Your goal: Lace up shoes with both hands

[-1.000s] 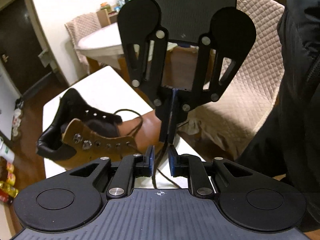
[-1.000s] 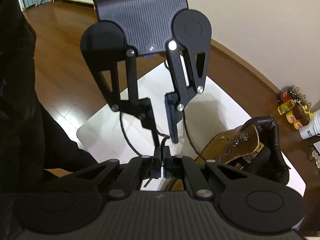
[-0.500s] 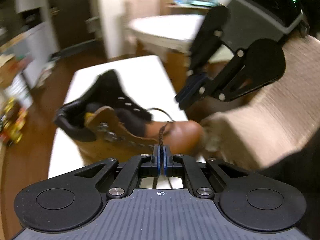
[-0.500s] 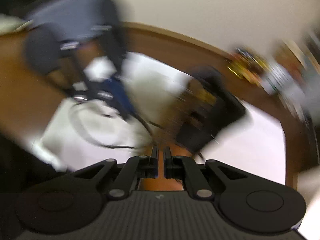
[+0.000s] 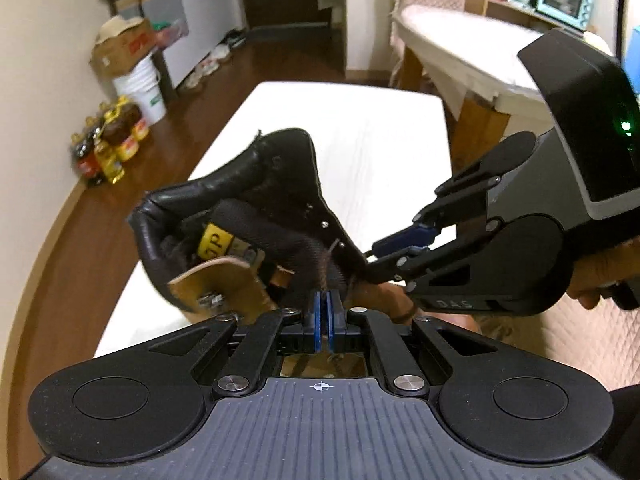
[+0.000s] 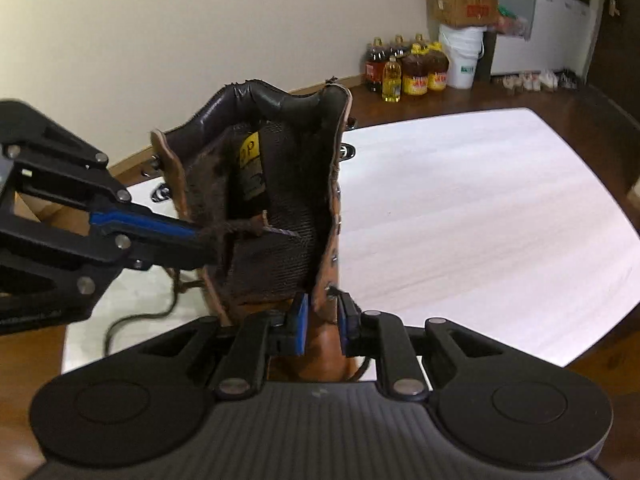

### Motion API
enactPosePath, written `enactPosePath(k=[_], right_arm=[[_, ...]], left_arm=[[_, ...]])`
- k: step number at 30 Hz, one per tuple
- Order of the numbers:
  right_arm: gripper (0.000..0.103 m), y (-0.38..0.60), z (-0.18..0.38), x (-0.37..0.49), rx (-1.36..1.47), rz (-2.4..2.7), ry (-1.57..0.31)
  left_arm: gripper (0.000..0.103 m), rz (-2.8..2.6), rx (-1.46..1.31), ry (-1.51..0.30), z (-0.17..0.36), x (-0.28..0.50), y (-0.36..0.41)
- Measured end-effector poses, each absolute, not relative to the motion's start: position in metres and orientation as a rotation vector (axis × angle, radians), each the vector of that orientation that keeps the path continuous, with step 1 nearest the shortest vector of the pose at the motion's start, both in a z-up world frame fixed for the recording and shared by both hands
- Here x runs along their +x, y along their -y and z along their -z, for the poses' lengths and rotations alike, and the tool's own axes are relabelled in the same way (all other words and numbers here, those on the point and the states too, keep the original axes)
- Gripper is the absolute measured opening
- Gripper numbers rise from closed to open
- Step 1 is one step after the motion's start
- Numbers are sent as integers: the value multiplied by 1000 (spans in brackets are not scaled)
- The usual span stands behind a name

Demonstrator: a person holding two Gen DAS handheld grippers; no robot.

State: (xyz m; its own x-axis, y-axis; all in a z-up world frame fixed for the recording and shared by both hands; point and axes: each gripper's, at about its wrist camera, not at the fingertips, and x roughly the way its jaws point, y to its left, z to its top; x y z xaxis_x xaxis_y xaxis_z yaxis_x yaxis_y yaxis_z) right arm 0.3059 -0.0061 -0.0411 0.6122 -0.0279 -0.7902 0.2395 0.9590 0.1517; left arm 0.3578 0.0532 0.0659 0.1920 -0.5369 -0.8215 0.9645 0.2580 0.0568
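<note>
Most of the lacing remains: my left gripper [image 5: 323, 312] pinches the lace tip [image 6: 244, 227] over the boot [image 6: 280, 184] on the near table [image 6: 460, 200], while my right gripper [image 6: 322, 312], jaws just opening, straddles the right eyelet flap [image 6: 334, 216].

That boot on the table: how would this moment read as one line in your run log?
boot: on white table | left gripper: shut on lace end over the tongue | right gripper: jaws just opening, straddling right eyelet flap
</note>
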Motion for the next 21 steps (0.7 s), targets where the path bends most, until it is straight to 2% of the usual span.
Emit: enactPosePath(k=[1, 21], right_arm=[[26, 10, 42, 306, 270, 160, -897], [32, 28, 45, 295, 355, 113, -882]], left_arm=[[3, 1163, 675, -790, -64, 357, -50], [3, 1151, 708, -874, -58, 357, -47]])
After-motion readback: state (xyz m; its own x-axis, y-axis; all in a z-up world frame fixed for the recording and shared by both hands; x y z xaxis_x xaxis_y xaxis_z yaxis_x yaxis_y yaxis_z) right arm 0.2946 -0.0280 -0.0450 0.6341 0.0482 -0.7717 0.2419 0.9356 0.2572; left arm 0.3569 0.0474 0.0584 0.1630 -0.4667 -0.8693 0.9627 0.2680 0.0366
